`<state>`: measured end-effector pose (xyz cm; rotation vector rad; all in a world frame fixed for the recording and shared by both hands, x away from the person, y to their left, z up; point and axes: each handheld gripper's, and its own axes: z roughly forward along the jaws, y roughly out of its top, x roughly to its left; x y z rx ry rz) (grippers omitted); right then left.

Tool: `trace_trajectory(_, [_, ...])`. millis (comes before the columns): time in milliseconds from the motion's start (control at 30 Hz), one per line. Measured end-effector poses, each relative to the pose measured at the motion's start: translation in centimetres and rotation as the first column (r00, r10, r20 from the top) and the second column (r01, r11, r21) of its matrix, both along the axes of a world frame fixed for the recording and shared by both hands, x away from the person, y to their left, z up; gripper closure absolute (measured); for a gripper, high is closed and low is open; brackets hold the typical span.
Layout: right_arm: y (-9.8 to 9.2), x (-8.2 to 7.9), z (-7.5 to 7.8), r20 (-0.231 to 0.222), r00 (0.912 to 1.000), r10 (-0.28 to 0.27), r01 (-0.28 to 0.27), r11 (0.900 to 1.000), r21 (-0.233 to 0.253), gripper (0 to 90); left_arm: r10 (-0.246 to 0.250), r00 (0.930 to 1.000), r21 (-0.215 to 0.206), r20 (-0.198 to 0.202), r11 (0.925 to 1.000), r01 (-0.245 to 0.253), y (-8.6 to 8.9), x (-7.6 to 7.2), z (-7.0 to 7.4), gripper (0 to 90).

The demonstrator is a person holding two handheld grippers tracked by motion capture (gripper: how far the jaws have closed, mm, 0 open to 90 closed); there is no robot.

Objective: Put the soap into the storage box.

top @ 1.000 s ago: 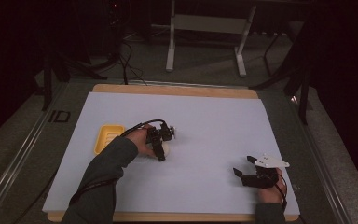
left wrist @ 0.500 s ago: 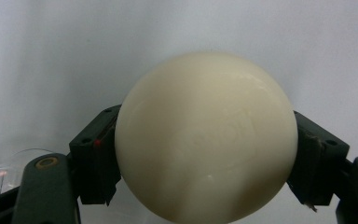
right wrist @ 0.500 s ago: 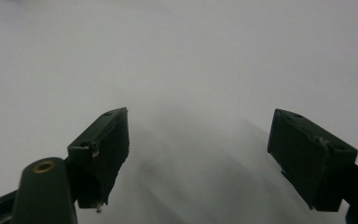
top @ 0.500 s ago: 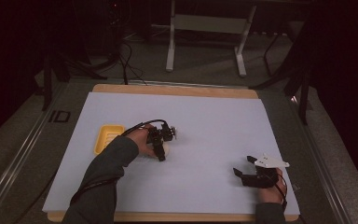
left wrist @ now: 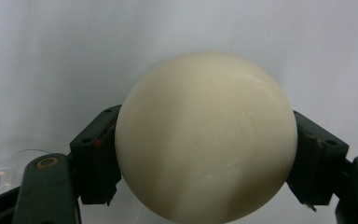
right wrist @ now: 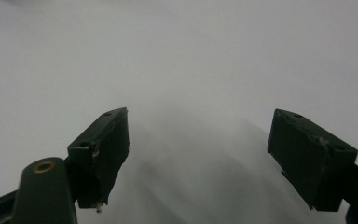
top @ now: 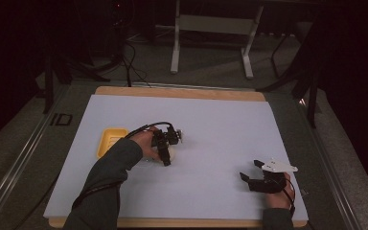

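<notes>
A cream-white ball (left wrist: 205,137) with faint raised lettering sits between both jaws of my left gripper (left wrist: 205,163), which is shut on it. From the high view, the left gripper (top: 167,154) points down at the white sheet near the table's middle-left, the ball (top: 171,153) just showing at its tips. My right gripper (top: 250,173) rests low at the front right, open, with nothing between its fingers (right wrist: 105,149); white surface lies beyond them.
A yellow tray (top: 110,140) lies on the white sheet (top: 220,129) just left of the left hand. A clear curved object (left wrist: 9,168) shows at the lower left of the left gripper view. Wooden table edges frame the sheet; a metal stand's legs (top: 211,43) stand beyond the far edge.
</notes>
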<state>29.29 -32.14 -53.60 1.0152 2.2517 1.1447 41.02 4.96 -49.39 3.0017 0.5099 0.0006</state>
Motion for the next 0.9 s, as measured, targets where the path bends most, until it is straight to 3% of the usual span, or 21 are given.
trace_trajectory(900, [0.0, 0.0, 0.0, 0.002, 1.0, -0.001, 0.001, 1.0, 0.002, 20.5, 0.029, 0.999, -0.007, 0.033, 0.9996, -0.029, 1.5, 0.0, 3.0, 24.1])
